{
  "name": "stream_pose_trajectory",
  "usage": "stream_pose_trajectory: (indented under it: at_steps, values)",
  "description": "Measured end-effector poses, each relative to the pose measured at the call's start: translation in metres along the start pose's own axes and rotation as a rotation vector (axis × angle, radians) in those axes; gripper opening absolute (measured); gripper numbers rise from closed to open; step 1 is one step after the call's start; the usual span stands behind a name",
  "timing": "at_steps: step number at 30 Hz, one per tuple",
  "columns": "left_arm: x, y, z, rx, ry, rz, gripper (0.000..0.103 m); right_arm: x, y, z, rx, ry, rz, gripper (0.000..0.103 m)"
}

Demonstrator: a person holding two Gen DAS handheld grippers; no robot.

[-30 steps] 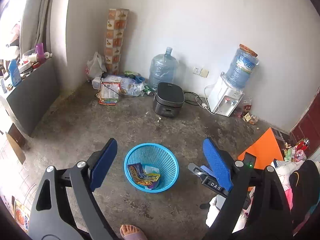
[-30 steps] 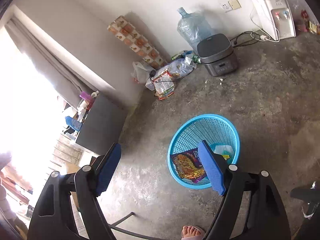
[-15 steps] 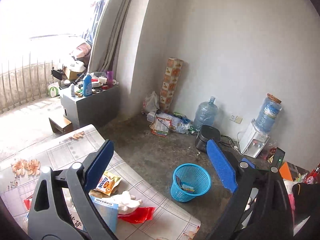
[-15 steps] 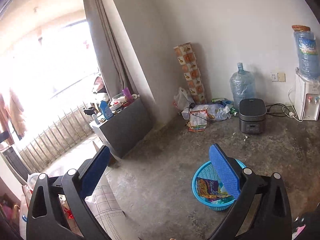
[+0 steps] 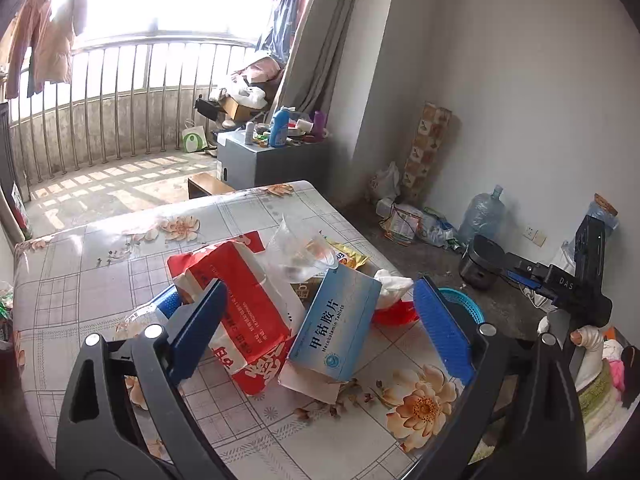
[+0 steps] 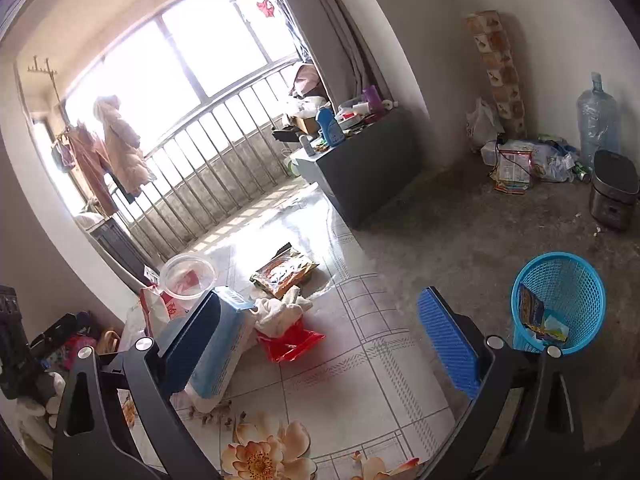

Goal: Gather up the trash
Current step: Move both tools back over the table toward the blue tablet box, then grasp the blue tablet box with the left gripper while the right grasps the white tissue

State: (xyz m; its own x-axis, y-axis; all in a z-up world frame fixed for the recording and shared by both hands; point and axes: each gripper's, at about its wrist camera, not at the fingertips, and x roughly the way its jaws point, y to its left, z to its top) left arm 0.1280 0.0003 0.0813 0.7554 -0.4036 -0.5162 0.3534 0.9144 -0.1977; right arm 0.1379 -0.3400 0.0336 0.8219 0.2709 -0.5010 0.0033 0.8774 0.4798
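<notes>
The trash lies heaped on the floral-patterned table [image 5: 100,248]; a blue tablet box [image 5: 336,332] with white lettering leans at the heap's front, touching a red-and-white tissue pack [image 5: 244,304] on its left; a clear plastic cup [image 5: 300,256] sits just behind the box, a crumpled white tissue [image 5: 392,286] and red wrapper [image 5: 394,312] to its right; beyond the table's right edge stands the blue basket [image 6: 560,300], wrappers inside; the left gripper [image 5: 320,324] hangs over the box with jaws wide; the right gripper [image 6: 320,336] has its jaws wide too.
</notes>
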Motion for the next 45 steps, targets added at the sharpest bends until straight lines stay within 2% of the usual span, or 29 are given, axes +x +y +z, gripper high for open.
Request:
stream_pose_trajectory:
  at_steps: [3, 6, 8, 13, 16, 23, 25, 26, 29, 31, 34, 38, 45]
  values:
    - [0.003, 0.014, -0.021, -0.030, 0.026, 0.012, 0.088, 0.020, 0.016, -0.008, 0.023, 0.075, 0.054, 0.096]
    - [0.007, 0.023, -0.037, -0.066, 0.054, 0.019, 0.077, 0.039, 0.027, -0.017, 0.042, 0.144, 0.107, 0.096]
    - [0.012, 0.027, -0.042, -0.086, 0.065, -0.008, 0.066, 0.050, 0.033, -0.021, 0.049, 0.185, 0.126, 0.092]
    - [0.033, 0.023, -0.045, -0.097, 0.099, -0.111, 0.046, 0.076, 0.045, -0.032, 0.079, 0.277, 0.184, 0.083]
    - [0.051, 0.014, -0.041, -0.070, 0.123, -0.128, 0.041, 0.089, 0.044, -0.038, 0.121, 0.324, 0.216, 0.074]
    - [0.098, -0.011, -0.031, 0.010, 0.205, -0.071, 0.042, 0.107, 0.033, -0.051, 0.187, 0.376, 0.234, 0.051]
    - [0.109, -0.015, -0.030, 0.019, 0.229, -0.048, 0.051, 0.106, 0.027, -0.050, 0.193, 0.375, 0.234, 0.047]
    - [0.114, -0.017, -0.029, 0.024, 0.237, -0.041, 0.052, 0.105, 0.025, -0.050, 0.196, 0.372, 0.235, 0.045]
    - [0.126, -0.023, -0.028, 0.040, 0.258, -0.022, 0.057, 0.103, 0.015, -0.048, 0.210, 0.367, 0.241, 0.042]
    - [0.131, -0.027, -0.028, 0.049, 0.264, -0.003, 0.067, 0.102, 0.009, -0.048, 0.220, 0.366, 0.246, 0.041]
    - [0.139, -0.034, -0.028, 0.072, 0.280, 0.036, 0.076, 0.104, -0.002, -0.049, 0.243, 0.361, 0.252, 0.041]
    - [0.153, -0.038, -0.028, 0.092, 0.323, 0.074, 0.077, 0.097, -0.013, -0.049, 0.262, 0.341, 0.258, 0.041]
    - [0.164, -0.052, -0.032, 0.177, 0.342, 0.138, 0.083, 0.076, -0.021, -0.030, 0.179, 0.252, 0.250, 0.041]
